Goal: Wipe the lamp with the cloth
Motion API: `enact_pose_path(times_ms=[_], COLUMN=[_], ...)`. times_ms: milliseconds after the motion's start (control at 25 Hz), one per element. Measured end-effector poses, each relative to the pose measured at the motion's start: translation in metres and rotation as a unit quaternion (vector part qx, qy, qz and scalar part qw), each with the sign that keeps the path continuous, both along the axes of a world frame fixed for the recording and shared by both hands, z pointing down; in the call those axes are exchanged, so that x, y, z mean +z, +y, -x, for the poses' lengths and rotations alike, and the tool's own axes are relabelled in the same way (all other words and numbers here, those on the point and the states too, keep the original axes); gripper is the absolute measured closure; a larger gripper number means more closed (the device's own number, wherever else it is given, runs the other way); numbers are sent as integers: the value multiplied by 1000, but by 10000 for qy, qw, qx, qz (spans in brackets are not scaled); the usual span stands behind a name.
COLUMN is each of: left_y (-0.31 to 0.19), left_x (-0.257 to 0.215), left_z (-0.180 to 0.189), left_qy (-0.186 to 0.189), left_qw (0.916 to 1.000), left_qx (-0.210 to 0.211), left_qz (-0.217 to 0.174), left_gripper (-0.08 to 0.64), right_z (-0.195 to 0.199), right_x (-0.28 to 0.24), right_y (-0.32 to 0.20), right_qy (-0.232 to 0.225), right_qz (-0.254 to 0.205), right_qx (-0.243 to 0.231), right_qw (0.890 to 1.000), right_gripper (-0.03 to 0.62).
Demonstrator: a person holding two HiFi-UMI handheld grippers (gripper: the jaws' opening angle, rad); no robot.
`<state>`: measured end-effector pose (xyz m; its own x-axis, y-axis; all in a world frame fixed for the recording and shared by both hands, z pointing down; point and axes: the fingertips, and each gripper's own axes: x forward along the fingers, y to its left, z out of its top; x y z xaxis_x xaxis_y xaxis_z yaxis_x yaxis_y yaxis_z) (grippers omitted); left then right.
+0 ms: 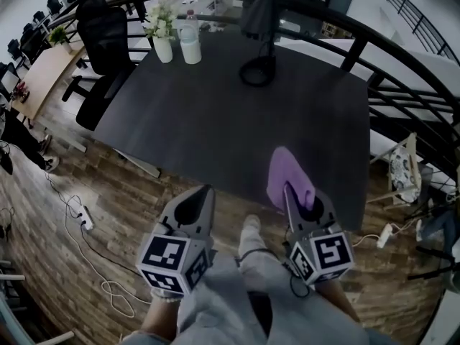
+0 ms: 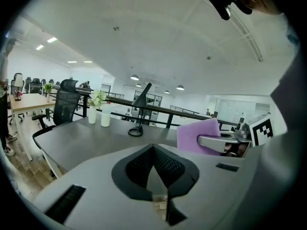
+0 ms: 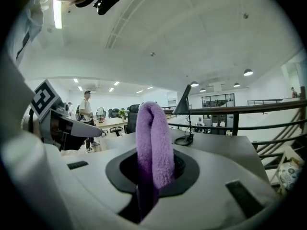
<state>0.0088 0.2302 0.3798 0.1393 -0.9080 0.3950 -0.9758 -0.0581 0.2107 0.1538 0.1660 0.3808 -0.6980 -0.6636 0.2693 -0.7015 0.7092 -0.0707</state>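
Observation:
The black desk lamp point(image 1: 260, 27) stands at the far edge of the dark table point(image 1: 215, 128), its round base near the railing. My right gripper point(image 1: 289, 189) is shut on a purple cloth point(image 1: 286, 172), which sticks up folded over the table's near edge. In the right gripper view the cloth point(image 3: 153, 138) rises between the jaws of the gripper point(image 3: 153, 169), with the lamp point(image 3: 184, 111) far behind. My left gripper point(image 1: 203, 192) hovers before the near edge, shut and holding nothing. The left gripper view has the lamp point(image 2: 140, 110) far ahead and the cloth point(image 2: 194, 134) at right.
A white vase of flowers point(image 1: 162, 36) and a white bottle point(image 1: 190, 40) stand at the table's far left corner. A black office chair point(image 1: 106, 45) is on the left. A black railing point(image 1: 363, 45) curves behind the table. Cables and a power strip point(image 1: 86, 220) lie on the wood floor.

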Motion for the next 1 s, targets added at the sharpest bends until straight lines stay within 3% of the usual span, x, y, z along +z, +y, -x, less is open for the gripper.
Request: enact_pose_path(times_ms=[560,1000], left_y=[-133,-190], left_x=[-11,-19], left_z=[6,2], left_qy=[-22,-162], left_qw=[9998,9995], left_qx=[-210,-246], left_qz=[32,63], left_gripper=[548,548], right_z=[7,-5], right_x=[-9,-9], right_y=[-146,-221], right_qy=[-16,-49], right_qz=[57,-29], right_qx=[-100,71], right_qw=[9999,10000], right_gripper=[543,543])
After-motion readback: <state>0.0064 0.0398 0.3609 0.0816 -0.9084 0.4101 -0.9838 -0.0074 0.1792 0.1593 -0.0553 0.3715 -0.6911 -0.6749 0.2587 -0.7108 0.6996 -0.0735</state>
